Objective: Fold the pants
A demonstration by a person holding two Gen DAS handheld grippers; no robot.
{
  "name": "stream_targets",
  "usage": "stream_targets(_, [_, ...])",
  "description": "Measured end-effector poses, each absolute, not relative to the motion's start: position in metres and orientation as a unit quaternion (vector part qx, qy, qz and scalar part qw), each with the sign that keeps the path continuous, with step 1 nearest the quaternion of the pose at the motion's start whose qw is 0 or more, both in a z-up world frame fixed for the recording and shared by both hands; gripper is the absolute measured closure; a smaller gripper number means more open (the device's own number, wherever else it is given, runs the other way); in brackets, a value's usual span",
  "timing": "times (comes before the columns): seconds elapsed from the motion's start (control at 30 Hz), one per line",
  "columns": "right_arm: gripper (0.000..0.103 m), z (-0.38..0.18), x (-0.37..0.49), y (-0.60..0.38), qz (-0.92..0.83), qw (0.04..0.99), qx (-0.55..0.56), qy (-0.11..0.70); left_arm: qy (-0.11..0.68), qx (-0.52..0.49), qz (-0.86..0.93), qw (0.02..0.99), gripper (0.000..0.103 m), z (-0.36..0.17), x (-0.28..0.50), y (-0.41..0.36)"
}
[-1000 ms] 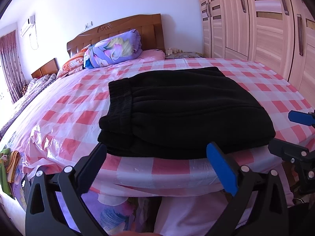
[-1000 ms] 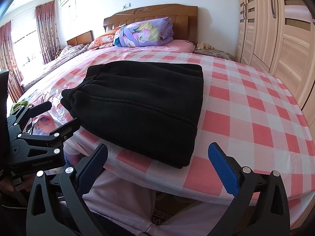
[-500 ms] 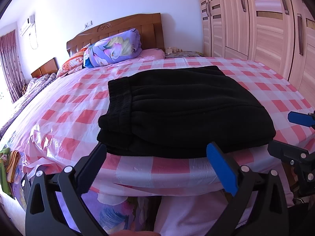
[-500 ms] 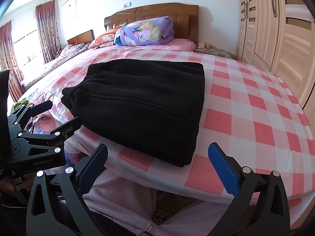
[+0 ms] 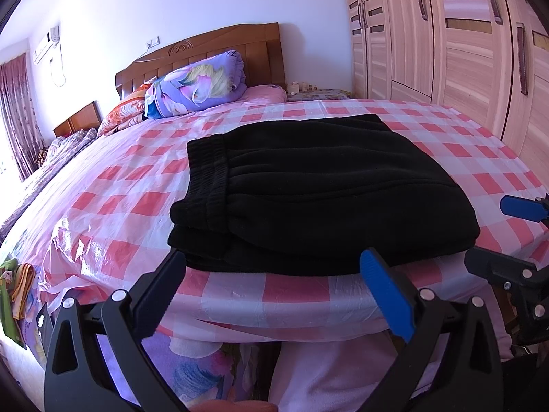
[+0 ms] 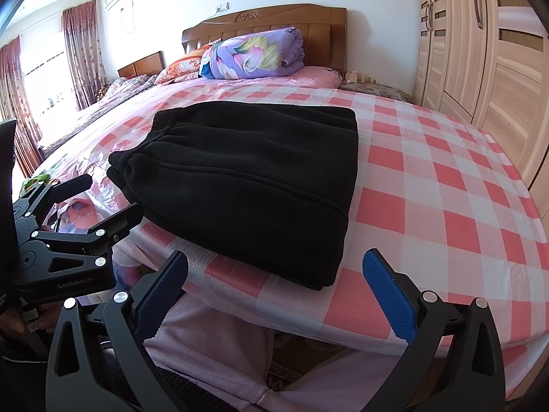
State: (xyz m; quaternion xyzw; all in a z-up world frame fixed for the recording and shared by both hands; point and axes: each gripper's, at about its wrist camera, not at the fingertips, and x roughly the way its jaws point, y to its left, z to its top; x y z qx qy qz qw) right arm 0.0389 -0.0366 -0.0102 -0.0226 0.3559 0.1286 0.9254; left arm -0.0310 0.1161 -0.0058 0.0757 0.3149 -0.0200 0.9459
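Pants (image 5: 319, 189): folded into a compact black stack, frame centre
Left gripper (image 5: 274, 285): spread wide, holding nothing
Right gripper (image 6: 274, 285): spread wide, holding nothing
Left to do: seemingly nothing

Folded pants (image 5: 319, 195) on bed (image 5: 113, 185) near its front edge, quilt (image 5: 197, 84) behind

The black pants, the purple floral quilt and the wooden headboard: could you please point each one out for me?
black pants (image 6: 247, 178), right wrist view, on the middle of the folded top layer.
purple floral quilt (image 6: 254, 55), right wrist view, on its rolled front face.
wooden headboard (image 5: 206, 48), left wrist view, on the upper panel.
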Motion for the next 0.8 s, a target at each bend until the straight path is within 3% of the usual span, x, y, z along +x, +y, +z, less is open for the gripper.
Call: stream_targets(0.8, [0.004, -0.0162, 0.0356, -0.0336, 0.13, 0.924, -0.02, 0.359, 0.328, 0.064, -0.022, 0.942, 0.001, -0.0085, -0.0287, 0.123])
